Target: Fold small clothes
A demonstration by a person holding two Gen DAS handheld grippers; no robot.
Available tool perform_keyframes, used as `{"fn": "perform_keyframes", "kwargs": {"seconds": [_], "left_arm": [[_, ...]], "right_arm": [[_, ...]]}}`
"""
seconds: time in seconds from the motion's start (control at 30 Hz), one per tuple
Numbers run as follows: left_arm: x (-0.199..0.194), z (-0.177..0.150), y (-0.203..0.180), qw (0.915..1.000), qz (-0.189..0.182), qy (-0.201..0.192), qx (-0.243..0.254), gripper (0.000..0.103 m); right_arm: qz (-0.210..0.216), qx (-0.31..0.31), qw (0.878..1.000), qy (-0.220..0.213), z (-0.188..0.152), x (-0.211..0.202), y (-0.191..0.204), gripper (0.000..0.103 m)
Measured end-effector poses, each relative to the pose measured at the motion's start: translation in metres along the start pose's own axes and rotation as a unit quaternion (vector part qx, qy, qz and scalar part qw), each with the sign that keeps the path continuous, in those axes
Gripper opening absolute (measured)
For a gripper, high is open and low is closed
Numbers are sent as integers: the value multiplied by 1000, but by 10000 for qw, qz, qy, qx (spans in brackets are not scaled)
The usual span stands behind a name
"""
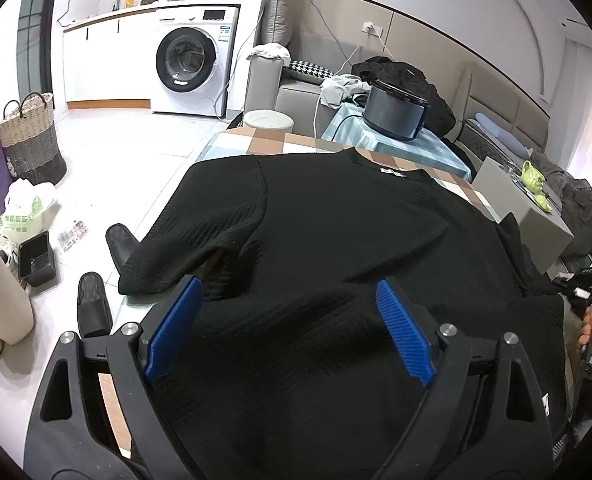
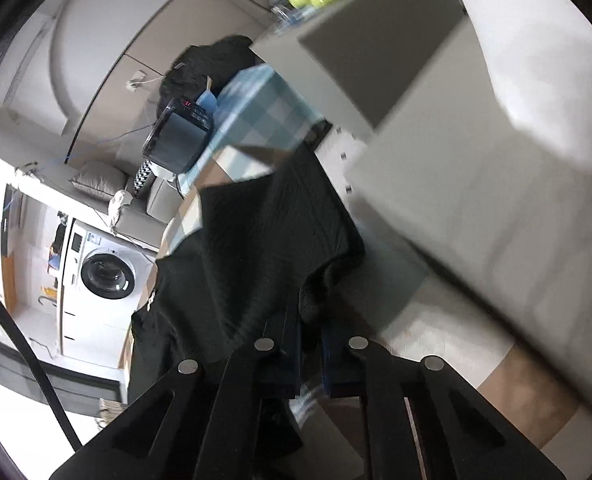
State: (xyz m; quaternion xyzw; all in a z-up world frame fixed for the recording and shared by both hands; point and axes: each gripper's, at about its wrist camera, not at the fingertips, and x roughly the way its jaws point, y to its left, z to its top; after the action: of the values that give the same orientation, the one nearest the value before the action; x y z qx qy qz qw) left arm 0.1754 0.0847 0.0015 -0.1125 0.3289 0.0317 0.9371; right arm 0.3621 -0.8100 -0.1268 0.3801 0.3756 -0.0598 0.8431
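Shirt (image 1: 336,232) lies spread on the table (image 1: 251,140), collar toward the far edge, one sleeve draped over the left edge. Right gripper (image 2: 310,356) is pinched on a bunched fold at the shirt's right side; left gripper (image 1: 287,328) hovers spread wide above the hem. Best to lift the pinched side evenly — and let the left gripper pin the body flat.
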Motion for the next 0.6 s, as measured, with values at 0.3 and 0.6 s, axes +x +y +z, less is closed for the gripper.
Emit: {"fn": "perform_keyframes", "kwargs": {"seconds": [0.3,0.6], "left_arm": [[1,1,17,9995,20,-70,-297,88],[-4,-1,26,9986,211,-128,-461,88]], "right_arm": [[137,-1386,9876,-730,26,-38,73,7],[1265,-4196,8911,1180,-100,14,209,10]]}}
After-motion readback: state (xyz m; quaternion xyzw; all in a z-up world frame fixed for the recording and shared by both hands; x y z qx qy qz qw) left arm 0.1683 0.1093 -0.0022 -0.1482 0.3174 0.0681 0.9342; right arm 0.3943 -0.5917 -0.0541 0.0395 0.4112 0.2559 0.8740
